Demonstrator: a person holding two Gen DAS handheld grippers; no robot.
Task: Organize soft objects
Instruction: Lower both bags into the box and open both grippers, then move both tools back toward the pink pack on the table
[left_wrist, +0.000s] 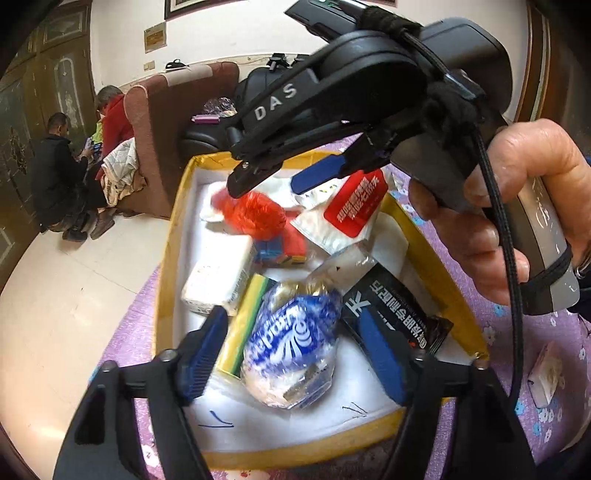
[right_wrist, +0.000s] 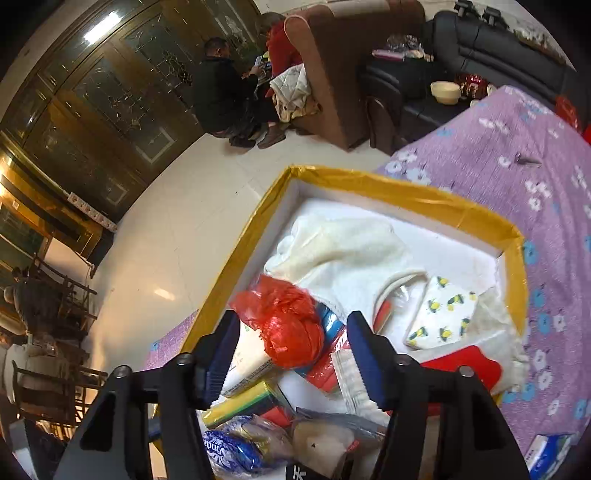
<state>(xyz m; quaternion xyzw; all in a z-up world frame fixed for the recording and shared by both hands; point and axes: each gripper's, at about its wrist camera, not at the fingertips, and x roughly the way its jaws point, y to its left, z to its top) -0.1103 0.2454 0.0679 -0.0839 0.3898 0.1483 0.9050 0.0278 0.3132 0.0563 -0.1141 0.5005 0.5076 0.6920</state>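
Yellow-taped cardboard box (left_wrist: 168, 236) with a white lining sits on the purple flowered cloth (right_wrist: 517, 147), crowded with soft goods. In the left wrist view the left gripper (left_wrist: 295, 354) hangs over the near end, its blue pads spread either side of the blue-and-white crinkly plastic bag (left_wrist: 291, 343) without pressing it. Just left of that bag lies the yellow-and-green sponge (left_wrist: 245, 325), and beyond it the white tissue pack (left_wrist: 218, 277).

The right gripper (right_wrist: 291, 358) hovers farther in, jaws apart, over the crumpled red plastic bag (right_wrist: 291, 325), which lies between its pads with no visible squeeze. The white towel (right_wrist: 343, 254) and the lemon-print cloth (right_wrist: 439, 317) fill the far right part of the box.

Both tools work close together over one small box, so I judge a knock between them the main risk. Slippery film could also slide from the pads, or a closing jaw might catch a neighbouring packet, such as the black printed pouch (left_wrist: 391, 310) by the left gripper's right pad, and drag it out.
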